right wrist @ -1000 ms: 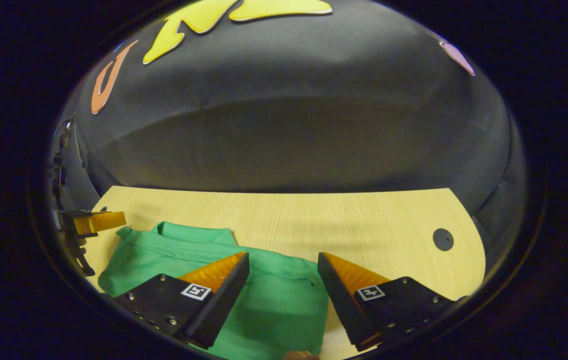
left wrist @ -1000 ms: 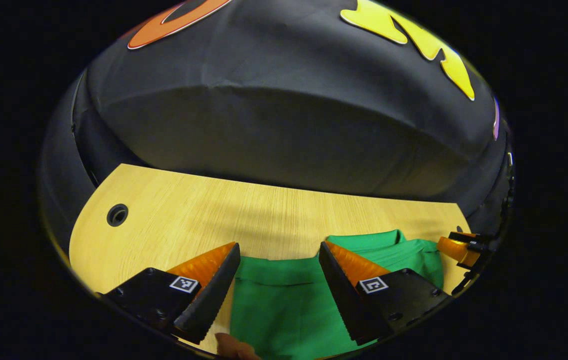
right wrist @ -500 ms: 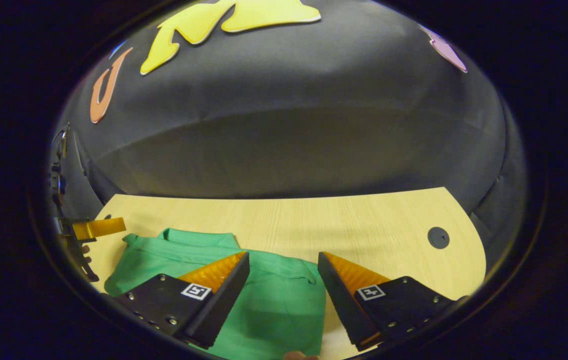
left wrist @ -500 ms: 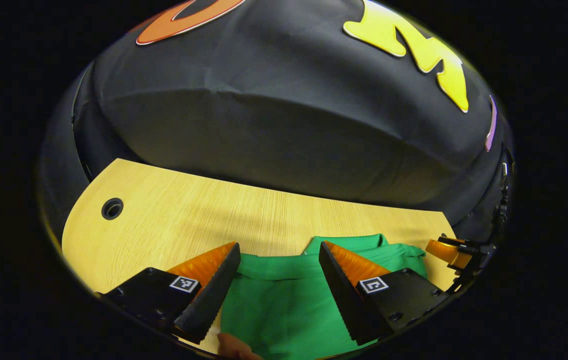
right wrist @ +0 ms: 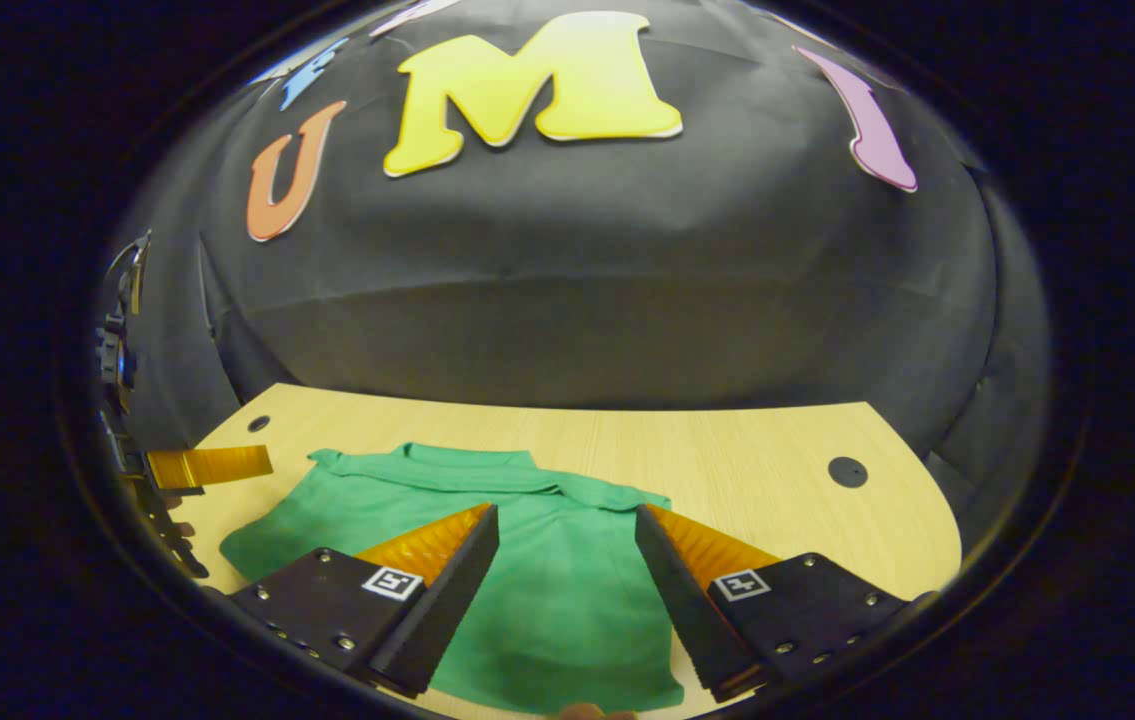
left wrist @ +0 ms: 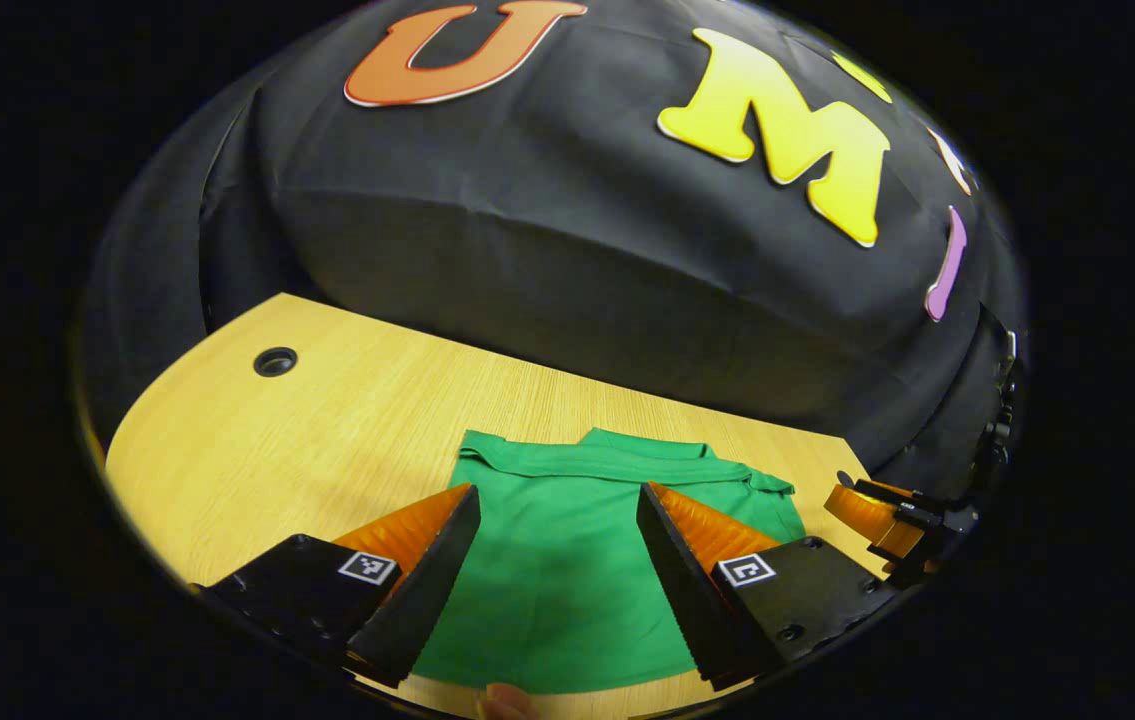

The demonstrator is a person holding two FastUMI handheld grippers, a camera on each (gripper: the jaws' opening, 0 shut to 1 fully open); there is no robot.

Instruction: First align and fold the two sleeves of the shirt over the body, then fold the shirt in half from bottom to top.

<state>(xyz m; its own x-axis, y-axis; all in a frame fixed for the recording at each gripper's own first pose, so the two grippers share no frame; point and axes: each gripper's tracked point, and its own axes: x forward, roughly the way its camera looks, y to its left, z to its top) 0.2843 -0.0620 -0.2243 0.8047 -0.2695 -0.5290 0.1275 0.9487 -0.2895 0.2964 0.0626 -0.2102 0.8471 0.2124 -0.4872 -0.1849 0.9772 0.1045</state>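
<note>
Two grippers hang above a green shirt (left wrist: 567,560) lying folded flat on the wooden table (left wrist: 327,430). The left gripper (left wrist: 557,515) has its fingers spread wide with nothing between them; the shirt lies just ahead of and below its tips, collar at the far end. The right gripper (right wrist: 567,530) is likewise spread and empty, the shirt (right wrist: 547,590) beneath and between its fingers.

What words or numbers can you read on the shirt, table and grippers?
Shirt: no words, labels or numbers to read.
Table: none.
Left gripper and right gripper: each finger carries a small square black-and-white marker, a pattern, not words.
</note>
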